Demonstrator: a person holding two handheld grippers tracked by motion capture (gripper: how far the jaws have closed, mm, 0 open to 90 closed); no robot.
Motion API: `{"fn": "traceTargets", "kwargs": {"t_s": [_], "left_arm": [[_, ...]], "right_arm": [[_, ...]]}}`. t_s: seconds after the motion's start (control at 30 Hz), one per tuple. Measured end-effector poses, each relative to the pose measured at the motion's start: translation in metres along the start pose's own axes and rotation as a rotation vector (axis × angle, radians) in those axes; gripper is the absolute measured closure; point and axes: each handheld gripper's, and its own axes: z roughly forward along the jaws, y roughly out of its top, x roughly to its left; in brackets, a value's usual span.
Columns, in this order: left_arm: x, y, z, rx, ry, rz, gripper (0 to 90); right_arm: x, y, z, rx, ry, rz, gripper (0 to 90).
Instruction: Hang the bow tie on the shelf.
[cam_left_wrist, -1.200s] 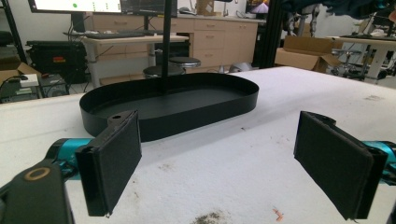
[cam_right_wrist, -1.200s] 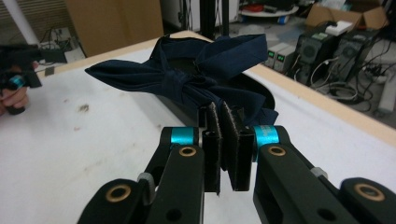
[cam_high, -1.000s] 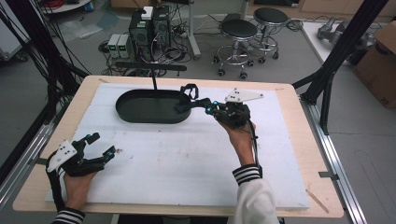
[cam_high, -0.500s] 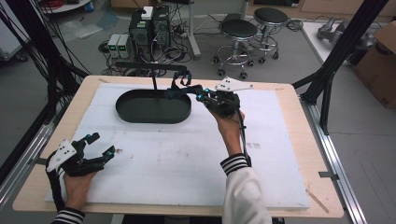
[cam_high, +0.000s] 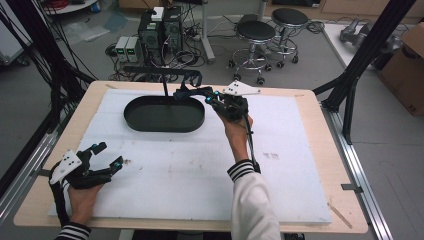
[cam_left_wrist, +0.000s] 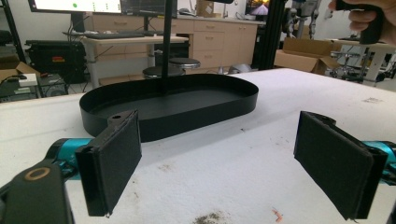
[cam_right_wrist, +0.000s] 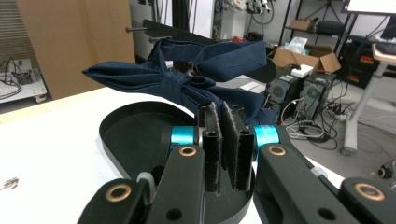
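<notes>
A navy bow tie (cam_right_wrist: 177, 74) hangs from my right gripper (cam_right_wrist: 220, 140), whose jaws are shut on its strap end. In the high view that gripper (cam_high: 207, 98) hovers over the right end of a black oval tray (cam_high: 150, 129). The bow tie (cam_high: 192, 86) reaches up beside the horizontal bar (cam_high: 150, 68) of a stand whose post (cam_high: 165, 85) rises from the tray. My left gripper (cam_high: 107, 156) rests at the table's front left, open and holding nothing. In its own view the left gripper (cam_left_wrist: 233, 168) faces the tray (cam_left_wrist: 187, 116) from a distance.
A white foam sheet (cam_high: 200, 170) covers the wooden table (cam_high: 310, 100). Black frame struts (cam_high: 360, 60) rise at the right and left sides. Stools (cam_high: 255, 35) and computer boxes (cam_high: 160, 30) stand on the floor behind.
My right gripper has carried the bow tie leftward and farther back, from the tray's right end up toward the stand's bar. The left gripper has stayed put.
</notes>
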Motion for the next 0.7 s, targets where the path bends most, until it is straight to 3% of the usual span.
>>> {"fn": "traceTargets", "kwargs": {"t_s": [0.2,0.4,0.5,0.6,0.7], "left_arm": [[0.0,0.0,0.0,-0.001,0.0,-0.002,15.2],[0.0,0.0,0.0,-0.002,-0.003,0.002,15.2],[0.0,0.0,0.0,-0.001,-0.002,0.002,15.2],[0.0,0.0,0.0,-0.002,-0.002,0.002,15.2],[0.0,0.0,0.0,-0.002,-0.002,0.002,15.2]], "right_arm": [[-0.008,0.001,0.014,0.031,-0.014,0.006,85.9],[-0.014,-0.009,0.022,0.091,-0.015,0.036,85.9],[-0.015,-0.012,0.025,0.105,-0.03,0.043,85.8],[-0.017,-0.018,0.03,0.154,-0.052,0.072,85.7],[-0.019,-0.02,0.031,0.161,-0.054,0.084,84.5]]}}
